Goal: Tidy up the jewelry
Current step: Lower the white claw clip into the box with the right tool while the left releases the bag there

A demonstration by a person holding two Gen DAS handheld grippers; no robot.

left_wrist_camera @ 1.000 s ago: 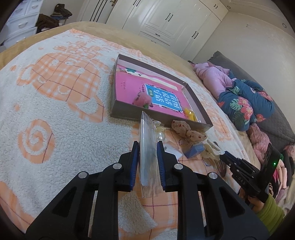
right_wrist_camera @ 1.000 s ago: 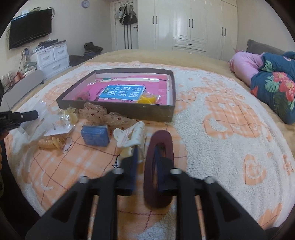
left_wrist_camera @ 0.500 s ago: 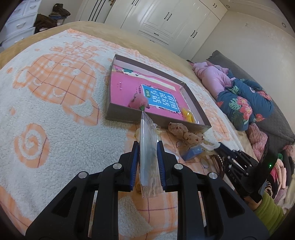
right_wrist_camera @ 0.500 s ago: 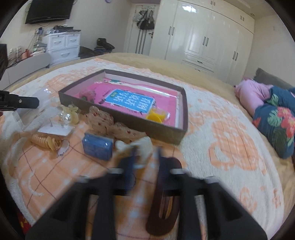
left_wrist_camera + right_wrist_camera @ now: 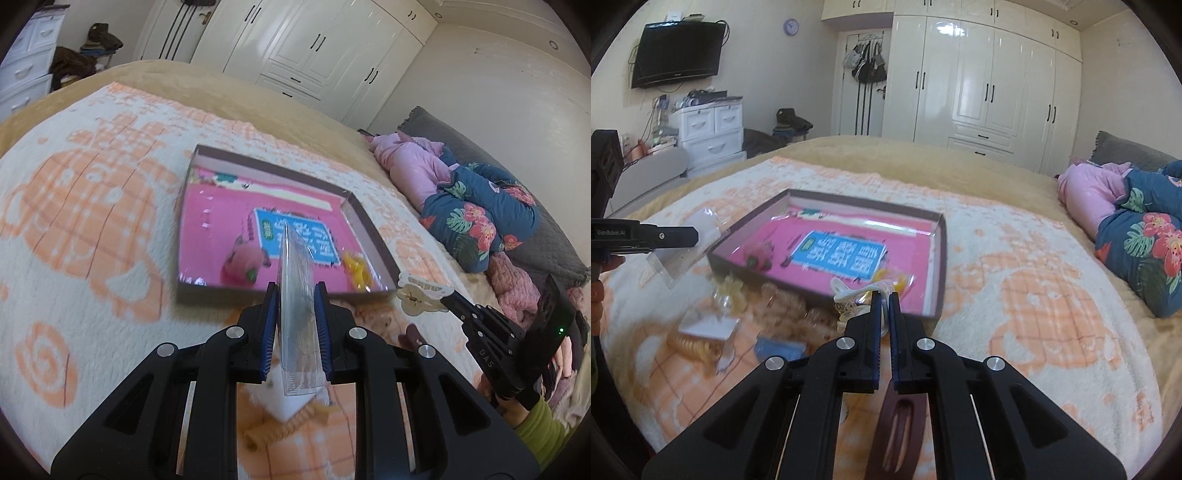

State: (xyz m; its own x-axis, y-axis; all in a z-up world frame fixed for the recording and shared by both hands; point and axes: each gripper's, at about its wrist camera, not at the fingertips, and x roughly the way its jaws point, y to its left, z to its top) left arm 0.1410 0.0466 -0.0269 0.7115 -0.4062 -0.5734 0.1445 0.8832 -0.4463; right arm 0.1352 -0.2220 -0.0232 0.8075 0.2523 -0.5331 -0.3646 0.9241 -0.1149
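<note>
A shallow brown box (image 5: 373, 236) with a pink lining lies on the bed; it also shows in the right wrist view (image 5: 940, 266). It holds a pink fluffy piece (image 5: 242, 267) and a yellow piece (image 5: 356, 271). My left gripper (image 5: 295, 325) is shut on a clear plastic packet (image 5: 295, 288), held above the box's near wall. My right gripper (image 5: 884, 310) is shut on a cream hair claw (image 5: 855, 293), lifted near the box's front edge; the claw also shows in the left wrist view (image 5: 421, 293).
Loose pieces lie on the blanket in front of the box: a dark brown hair clip (image 5: 901, 435), a blue box (image 5: 779, 347), a coiled yellow hair tie (image 5: 694, 345), a white card (image 5: 709, 325) and beige scrunchies (image 5: 783, 306). Pillows and clothes (image 5: 1137, 221) are piled at the right.
My right gripper has closed on the cream hair claw and lifted it off the blanket toward the box. My left gripper has carried the packet forward to the box's near wall.
</note>
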